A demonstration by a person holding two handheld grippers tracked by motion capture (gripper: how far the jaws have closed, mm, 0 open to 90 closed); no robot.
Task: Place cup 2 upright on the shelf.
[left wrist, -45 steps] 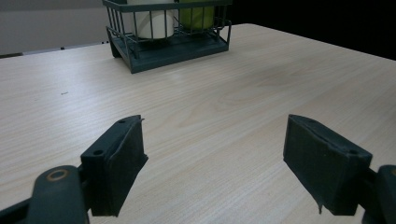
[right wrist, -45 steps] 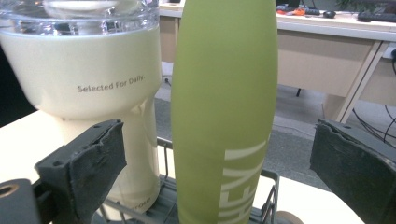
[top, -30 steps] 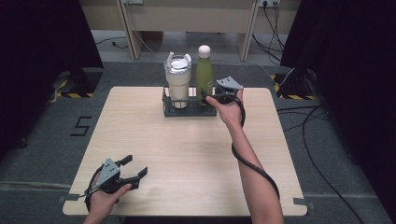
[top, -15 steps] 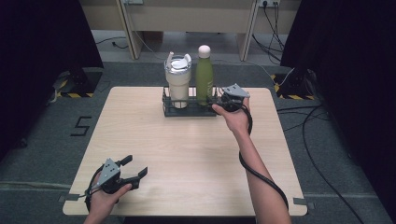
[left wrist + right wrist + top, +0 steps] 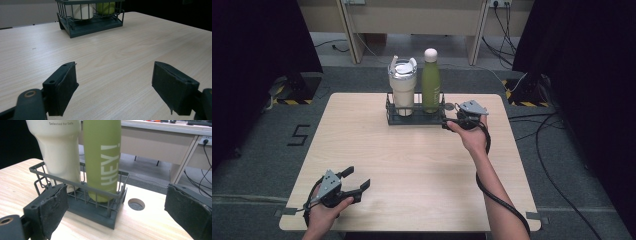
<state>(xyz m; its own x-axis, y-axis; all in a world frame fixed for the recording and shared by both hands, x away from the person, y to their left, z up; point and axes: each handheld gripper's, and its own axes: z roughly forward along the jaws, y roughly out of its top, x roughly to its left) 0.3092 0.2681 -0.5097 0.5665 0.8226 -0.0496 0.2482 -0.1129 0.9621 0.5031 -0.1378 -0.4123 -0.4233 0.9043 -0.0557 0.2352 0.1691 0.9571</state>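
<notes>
Two grippers are on show, and we start at the near left corner of the table (image 5: 362, 150), where the left gripper (image 5: 357, 179) sits low in the person's left hand (image 5: 324, 212). Its jaws stand wide apart with bare wood between them, holding nothing; in the left gripper view both pads are cut off by the bottom edge. Farther off in that view the wire rack (image 5: 91, 23) shows just its lower half, and the cup and bottle inside it are sliced off by the top of the frame.

Moving across to the far middle of the table in the high view, the rack (image 5: 414, 116) carries the cream tumbler (image 5: 402, 85) on the left and the green bottle (image 5: 430, 82) just beside it on the right, both upright. The tumbler's lid detail is too small to make out.

Over on the right, the right gripper (image 5: 447, 123) is level with the rack's right end, in the right hand (image 5: 472, 137). Its jaws gape wide, nothing between the pads, though they have just eased in a touch. From the right gripper view the rack's corner (image 5: 110, 216) lies ahead between the jaws, apart from both pads. The bottle (image 5: 103, 157) reads "HEY!", its top cut off, as is the tumbler's (image 5: 58, 150). Whether the gripper touches the rack, the high view cannot settle.
</notes>
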